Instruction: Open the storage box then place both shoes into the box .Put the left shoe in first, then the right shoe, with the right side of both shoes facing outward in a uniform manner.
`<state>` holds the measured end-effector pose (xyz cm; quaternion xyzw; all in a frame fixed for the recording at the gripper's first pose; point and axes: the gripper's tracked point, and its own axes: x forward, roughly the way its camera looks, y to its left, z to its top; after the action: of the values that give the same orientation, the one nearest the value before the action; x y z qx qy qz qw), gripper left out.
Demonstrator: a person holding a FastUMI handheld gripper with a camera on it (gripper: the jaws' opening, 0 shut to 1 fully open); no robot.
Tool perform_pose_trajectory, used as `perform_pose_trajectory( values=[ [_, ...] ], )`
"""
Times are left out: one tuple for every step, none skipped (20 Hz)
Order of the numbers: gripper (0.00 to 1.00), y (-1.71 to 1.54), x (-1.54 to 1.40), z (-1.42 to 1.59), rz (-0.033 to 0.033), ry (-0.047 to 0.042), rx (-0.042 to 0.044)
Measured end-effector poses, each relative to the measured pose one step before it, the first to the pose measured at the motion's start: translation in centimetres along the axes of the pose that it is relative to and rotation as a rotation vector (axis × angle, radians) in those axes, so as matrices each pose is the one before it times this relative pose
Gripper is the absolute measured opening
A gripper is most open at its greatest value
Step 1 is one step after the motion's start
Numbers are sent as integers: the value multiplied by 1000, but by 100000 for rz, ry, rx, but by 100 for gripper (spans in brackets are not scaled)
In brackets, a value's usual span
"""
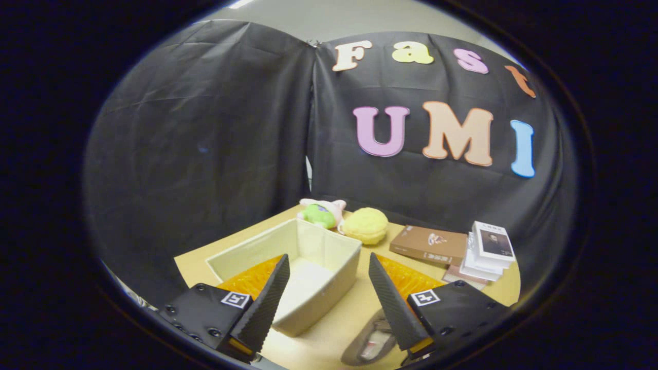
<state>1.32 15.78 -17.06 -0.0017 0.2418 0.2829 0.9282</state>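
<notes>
Tongs (329, 298): spread wide, nothing held; fingers tilted apart, tips pointing forward and up over the surface.
Box (308, 257): cream fabric, already open at the top, empty inside as far as visible; sits just ahead of the tongs, mostly between the fingers and toward the left one, whose tip overlaps the near wall.
Box axis: long side running away from the tongs and slightly leftward, near corner pointing back toward the gap between the fingers.
Shoe (371, 341): grey, low under the right finger, on the surface (334, 329) just right of the box's near corner; partly hidden by that finger, so toe and heel direction hard to tell, likewise whether left or right shoe.
Second shoe: none identified.
Key relation: shoe lies below and behind the fingertips, nearer the right finger; box lies ahead and left of it. Reaching the shoe likely calls for tipping down and drawing back, not pushing forward.
Stage, judged: box opening seems done; no shoe inside yet, first pick-up pending.
Risk, judged: left finger close to the box wall; a careless dip could nudge the soft box.
Clutter: green plush (321, 213) and yellow plush (365, 225) beyond the box; books (429, 244) and a stack (488, 252) to the right, well apart from the shoe.
</notes>
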Motion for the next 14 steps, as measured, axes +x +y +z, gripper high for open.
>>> perform_pose_trajectory(
  values=[
    [97, -1298, -276, -737, -1948, 1145, 963],
    [97, -1185, -224, -777, -1809, 1220, 680],
    [97, -1251, -37, -833, -1617, 1193, 756],
    [97, -1060, -63, -918, -1478, 1619, 690],
    [97, -989, 32, -1040, -1311, 1814, 704],
    [97, -904, 62, -1112, -1197, 2114, 609],
    [97, -849, 160, -1252, -1099, 2331, 625],
    [97, -716, 46, -1027, -849, 1902, 1042],
    [97, -664, 190, -1081, -555, 1977, 1268],
    [97, -509, 189, -1157, -396, 2461, 1269],
    [97, -659, 439, -1362, -472, 2556, 1004],
    [97, -477, 175, -1124, -321, 2760, 772],
    [97, -437, 333, -1301, -42, 2964, 618],
    [97, -324, 264, -908, -105, 2052, 204]
  ],
)
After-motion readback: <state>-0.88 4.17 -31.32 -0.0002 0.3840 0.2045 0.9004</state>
